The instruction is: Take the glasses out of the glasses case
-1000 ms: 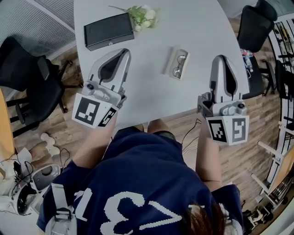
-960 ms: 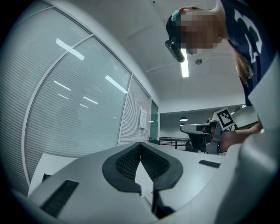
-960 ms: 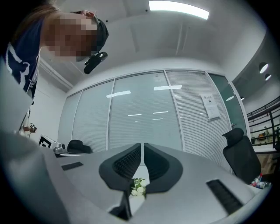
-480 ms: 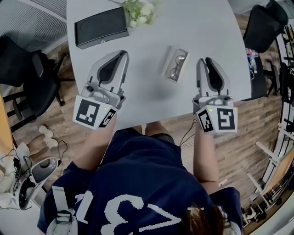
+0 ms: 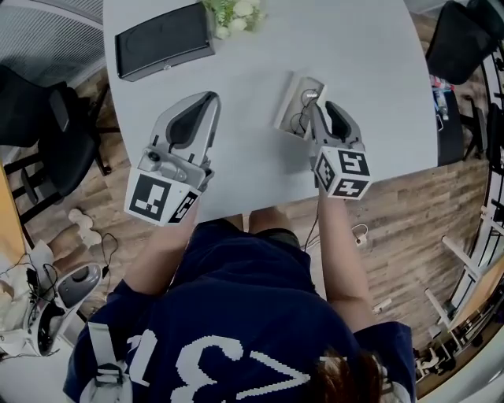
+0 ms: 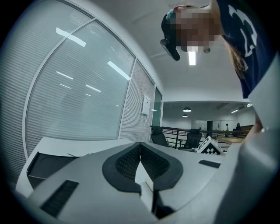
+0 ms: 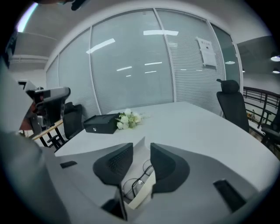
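Pale grey worktop [image 5: 252,55] in a glass-walled office, that's the setting. Now the bit that matters: the right tongs [image 7: 141,145] have just been opening, and their jaws stand apart, tilted down over the near end of the open glasses case [image 5: 288,104]. In the right gripper view the glasses [image 7: 135,183] sit in the gap between the two pads, lying inside the case, but the pads aren't pressing on anything yet as far as I can see.

The case's long axis runs pretty much away from the person and lines up with the way these tongs point. So I reckon the grab comes in along the case, not across it.

The left tongs [image 5: 211,98] are closed pad to pad with nothing in them. They're off to the left, well apart from the case, so the right hand is clearly the nearer one.

Further out at the far edge there's a black box [image 5: 163,41] and some white flowers [image 5: 236,12] just beside it. An office chair [image 5: 465,39] is off the right side.
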Motion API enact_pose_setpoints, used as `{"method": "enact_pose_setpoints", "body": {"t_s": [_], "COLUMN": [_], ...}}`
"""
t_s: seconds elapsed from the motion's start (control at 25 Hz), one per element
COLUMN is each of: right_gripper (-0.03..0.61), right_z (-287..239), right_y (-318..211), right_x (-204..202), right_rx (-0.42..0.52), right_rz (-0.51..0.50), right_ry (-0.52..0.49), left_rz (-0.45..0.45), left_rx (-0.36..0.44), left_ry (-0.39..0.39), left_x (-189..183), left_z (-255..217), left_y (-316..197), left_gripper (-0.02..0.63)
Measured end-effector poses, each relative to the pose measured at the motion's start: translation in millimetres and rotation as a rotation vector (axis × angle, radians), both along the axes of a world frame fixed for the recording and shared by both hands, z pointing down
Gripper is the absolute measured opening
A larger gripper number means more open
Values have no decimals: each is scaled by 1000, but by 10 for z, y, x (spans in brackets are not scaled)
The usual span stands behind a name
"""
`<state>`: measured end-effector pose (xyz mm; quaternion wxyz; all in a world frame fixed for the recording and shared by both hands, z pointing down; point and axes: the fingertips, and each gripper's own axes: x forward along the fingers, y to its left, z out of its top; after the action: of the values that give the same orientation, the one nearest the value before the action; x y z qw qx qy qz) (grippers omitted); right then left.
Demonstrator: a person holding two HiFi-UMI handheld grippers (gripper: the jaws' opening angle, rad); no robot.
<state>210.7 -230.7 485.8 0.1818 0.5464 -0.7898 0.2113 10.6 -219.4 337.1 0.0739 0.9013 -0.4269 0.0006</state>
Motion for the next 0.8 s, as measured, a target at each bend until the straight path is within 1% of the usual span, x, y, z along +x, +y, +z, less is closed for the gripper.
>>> {"method": "enact_pose_setpoints", "body": {"t_s": [0.04, 0.08, 0.24, 0.4, 0.8], "right_gripper": [155, 161, 163, 164, 170], "right_z": [129, 247, 592, 786, 802], "right_y": [-1, 2, 11, 10, -5], "right_x": [-6, -15, -74, -110, -187], "right_rx": [-30, -57, -132, -190, -228], "right_rz": [8, 14, 21, 18, -15], "right_ry": [10, 18, 62, 117, 187], "left_rz": [1, 2, -1, -8, -23], "left_rx": [-6, -11, -28, -38, -48], "left_ry": [-3, -5, -13, -20, -17], "left_x": [4, 6, -3, -31, -98], "left_z": [22, 42, 117, 160, 182], "left_y": [6, 13, 22, 14, 39], "left_gripper": [14, 15, 15, 15, 14]}}
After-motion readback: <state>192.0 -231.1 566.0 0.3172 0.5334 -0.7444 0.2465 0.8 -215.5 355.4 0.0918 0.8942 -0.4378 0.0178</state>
